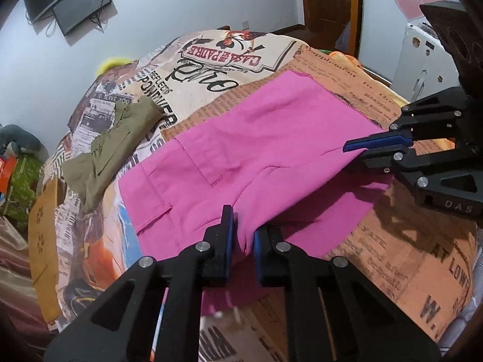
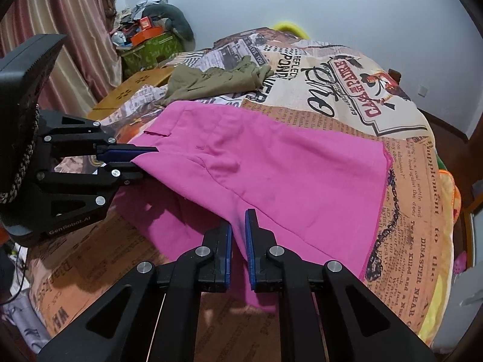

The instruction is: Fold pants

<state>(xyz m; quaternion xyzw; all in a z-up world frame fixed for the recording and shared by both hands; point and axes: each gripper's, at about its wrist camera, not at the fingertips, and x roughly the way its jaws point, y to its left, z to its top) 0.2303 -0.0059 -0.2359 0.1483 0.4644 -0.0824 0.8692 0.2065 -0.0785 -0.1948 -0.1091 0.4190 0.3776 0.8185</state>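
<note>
Pink pants [image 1: 241,157] lie spread on a bed with a newspaper-print cover [image 1: 422,271]; they also show in the right wrist view [image 2: 286,175]. My left gripper [image 1: 243,235] is shut on the near edge of the pink pants and lifts it a little. My right gripper [image 2: 238,235] is shut on the same near edge further along. Each gripper shows in the other's view, the right [image 1: 359,147] and the left [image 2: 145,157], both clamping pink cloth.
Olive-green pants [image 1: 111,147] lie crumpled at the far left of the bed, also in the right wrist view [image 2: 211,81]. A cardboard box [image 2: 132,90] stands beside the bed. A cluttered corner with a green box [image 2: 151,48] lies beyond. A white appliance [image 1: 422,60] stands at the right.
</note>
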